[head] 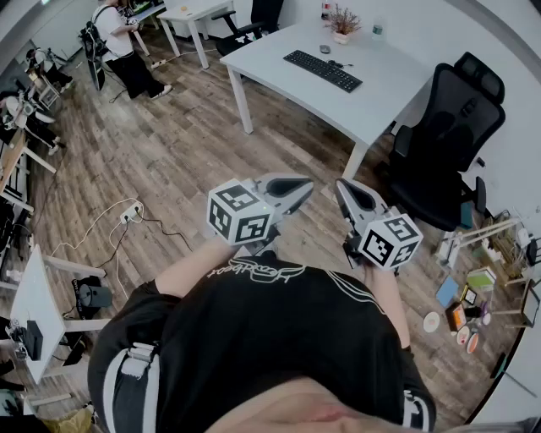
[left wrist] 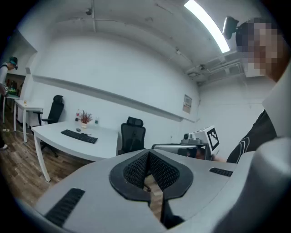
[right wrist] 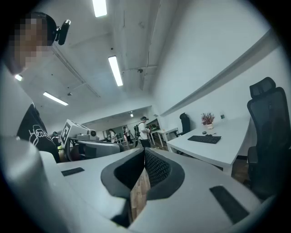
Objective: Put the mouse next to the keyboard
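Observation:
The black keyboard (head: pixel 322 70) lies on the white desk (head: pixel 279 51) far ahead, and the small dark mouse (head: pixel 325 49) sits just beyond it, near a potted plant (head: pixel 343 24). My left gripper (head: pixel 306 189) and right gripper (head: pixel 341 186) hang side by side in front of the person's chest, over the wooden floor and well short of the desk. Both are shut with nothing between the jaws. The left gripper view shows the left gripper (left wrist: pixel 148 153), the keyboard (left wrist: pixel 79 136) and the mouse (left wrist: pixel 77 129) small at the left. The right gripper view shows the right gripper (right wrist: pixel 144 152) and the keyboard (right wrist: pixel 204 139) at the right.
A black office chair (head: pixel 448 144) stands right of the desk, between it and me. Cables and a power strip (head: pixel 128 213) lie on the floor at the left. A person (head: pixel 118 42) stands by other desks far back left. Small items (head: pixel 473 296) clutter the floor at the right.

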